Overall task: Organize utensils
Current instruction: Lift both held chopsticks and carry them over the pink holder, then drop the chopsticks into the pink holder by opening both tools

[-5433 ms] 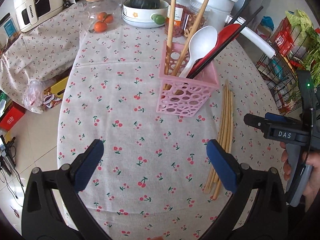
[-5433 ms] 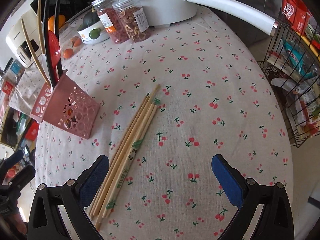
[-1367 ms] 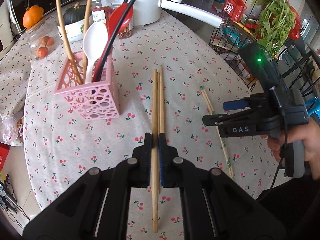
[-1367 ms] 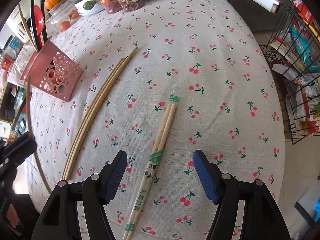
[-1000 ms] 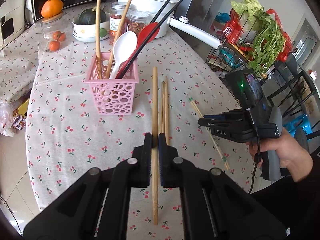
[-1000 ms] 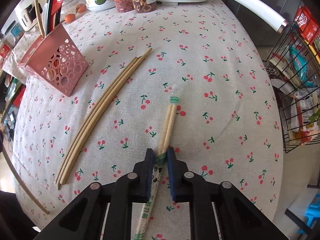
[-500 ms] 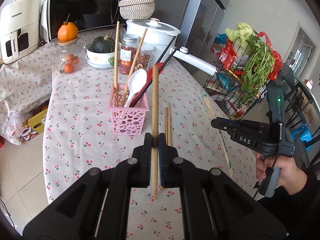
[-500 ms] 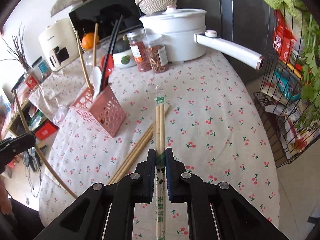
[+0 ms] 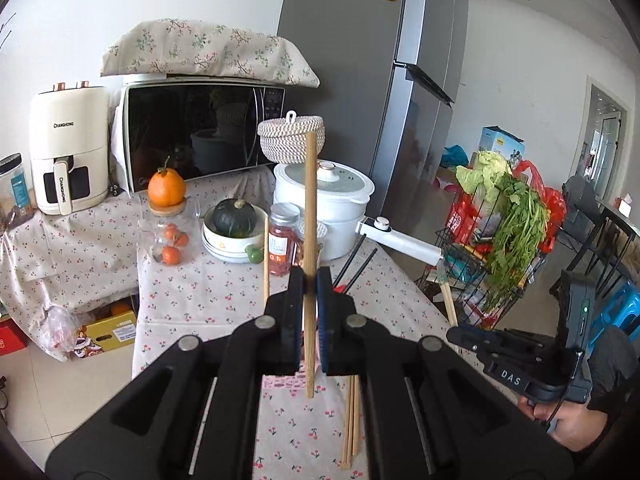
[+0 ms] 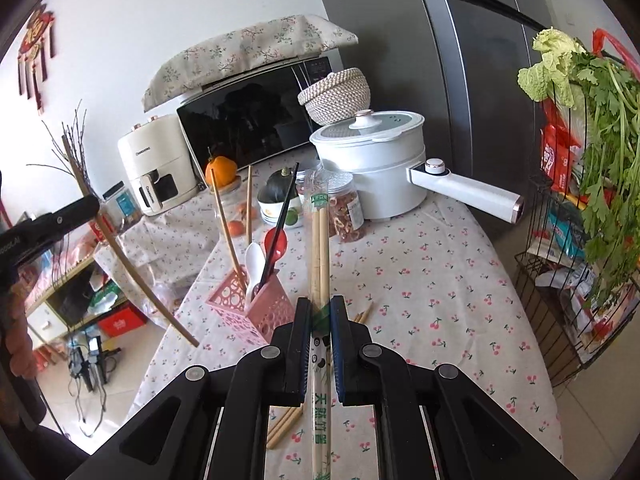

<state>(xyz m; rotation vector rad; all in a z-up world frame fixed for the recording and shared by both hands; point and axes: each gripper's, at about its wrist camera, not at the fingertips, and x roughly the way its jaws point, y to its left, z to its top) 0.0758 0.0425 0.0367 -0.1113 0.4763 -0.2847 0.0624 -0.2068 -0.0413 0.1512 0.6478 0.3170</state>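
The left hand-held gripper [image 9: 310, 280] is closed on a single bare wooden chopstick [image 9: 310, 208], which stands nearly upright between its blue pads, above the worktop [image 9: 192, 292] with its cherry-print cloth. Below it, three more loose chopsticks [image 9: 351, 420] lie side by side on the cloth. The right hand-held gripper [image 10: 320, 312] is clamped on a pair of chopsticks in a clear printed wrapper [image 10: 320, 240]; the pair points away from the camera, its wrapped end with the green label raised over the worktop. In the right wrist view the pink perforated utensil basket [image 10: 256, 316] sits on the cloth just left of the gripped pair, holding two wooden chopsticks, a white spoon [image 10: 255, 260], a red spoon [image 10: 276, 242] and black chopsticks [image 10: 280, 224]. In the left wrist view the basket is almost wholly hidden behind the gripper body, so its place there is hard to judge. Farther back stand a white electric pot [image 10: 372, 156] with a long handle, two lidded jars, a bowl holding a dark squash [image 9: 234, 218] and a microwave [image 9: 200, 132]. A wire rack with leafy greens [image 9: 516, 232] stands beside the worktop's right edge.
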